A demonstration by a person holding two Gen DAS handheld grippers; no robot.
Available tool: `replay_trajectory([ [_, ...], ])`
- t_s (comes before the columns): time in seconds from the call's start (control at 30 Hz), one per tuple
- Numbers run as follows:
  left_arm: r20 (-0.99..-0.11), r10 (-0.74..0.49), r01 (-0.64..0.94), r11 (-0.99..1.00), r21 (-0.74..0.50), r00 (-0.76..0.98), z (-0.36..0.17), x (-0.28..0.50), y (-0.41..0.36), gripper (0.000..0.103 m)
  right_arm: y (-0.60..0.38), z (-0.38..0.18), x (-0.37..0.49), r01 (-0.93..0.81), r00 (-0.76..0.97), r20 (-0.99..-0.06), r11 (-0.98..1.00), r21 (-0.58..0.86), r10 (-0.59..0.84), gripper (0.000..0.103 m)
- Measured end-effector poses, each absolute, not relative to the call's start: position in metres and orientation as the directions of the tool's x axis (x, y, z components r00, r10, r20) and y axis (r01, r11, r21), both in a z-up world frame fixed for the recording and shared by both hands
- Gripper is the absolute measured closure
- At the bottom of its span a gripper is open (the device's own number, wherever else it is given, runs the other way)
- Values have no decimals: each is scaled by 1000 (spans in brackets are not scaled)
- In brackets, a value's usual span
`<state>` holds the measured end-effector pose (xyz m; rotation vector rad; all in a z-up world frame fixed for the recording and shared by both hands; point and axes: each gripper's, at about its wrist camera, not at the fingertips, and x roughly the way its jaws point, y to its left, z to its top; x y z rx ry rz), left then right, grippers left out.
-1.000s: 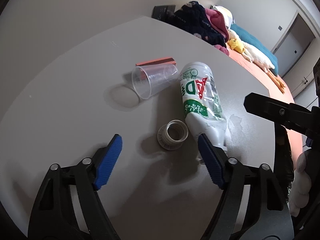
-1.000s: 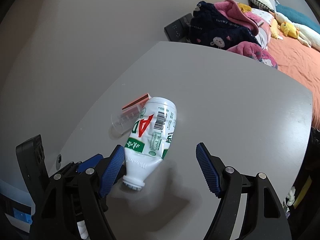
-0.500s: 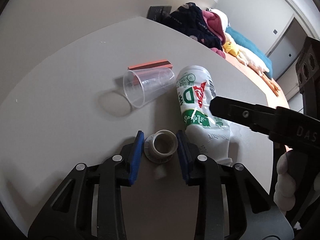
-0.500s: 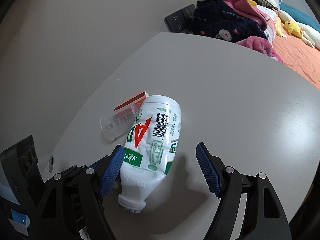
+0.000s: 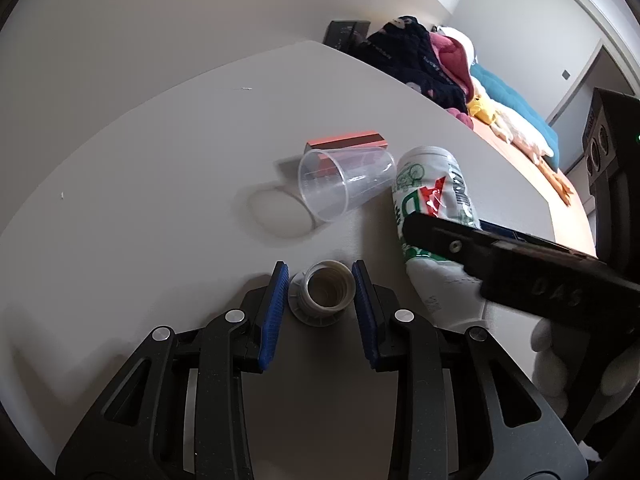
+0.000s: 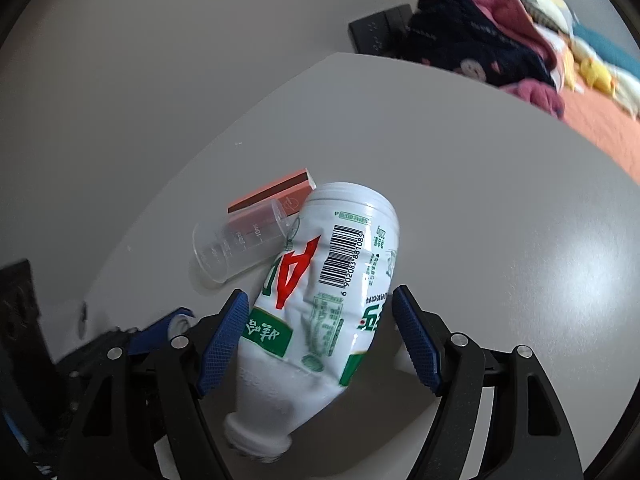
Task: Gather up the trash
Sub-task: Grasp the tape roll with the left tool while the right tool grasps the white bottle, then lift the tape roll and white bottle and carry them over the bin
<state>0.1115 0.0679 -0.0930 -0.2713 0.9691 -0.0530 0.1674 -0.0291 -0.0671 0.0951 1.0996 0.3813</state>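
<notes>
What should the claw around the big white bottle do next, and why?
Probably squeeze shut. The right gripper already has its open blue pads on either side of the crushed white bottle, which lies on the table; the far pad shows a gap. The left gripper is already closed on the cap.

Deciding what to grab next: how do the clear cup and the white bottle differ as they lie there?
The cup is see-through, plain and keeps its shape; the bottle is opaque white with a printed label and barcode, and is dented. The cup is the smaller of the two. The bottle lies between the right gripper's open fingers; no gripper is around the cup. Both lie on their sides on the grey table, beside each other.
</notes>
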Motion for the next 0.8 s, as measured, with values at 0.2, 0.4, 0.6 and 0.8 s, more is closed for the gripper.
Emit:
replay_trajectory([
  [0.2,-805,-171,-77,963,-258,568,-93,113,68,71,-22,-67,166,-303,396,-855,927,222,335,54],
  [0.4,-806,-174,-77,962,-262,566,-92,114,67,71,-27,-63,163,-304,382,-845,914,269,375,71],
  [0.6,-800,-187,-52,964,-262,570,-89,114,60,71,-38,-52,156,-309,390,-830,906,289,398,72],
  [0.8,-794,-211,-35,959,-281,571,-87,112,50,71,-54,-40,150,-296,396,-821,904,310,411,72],
])
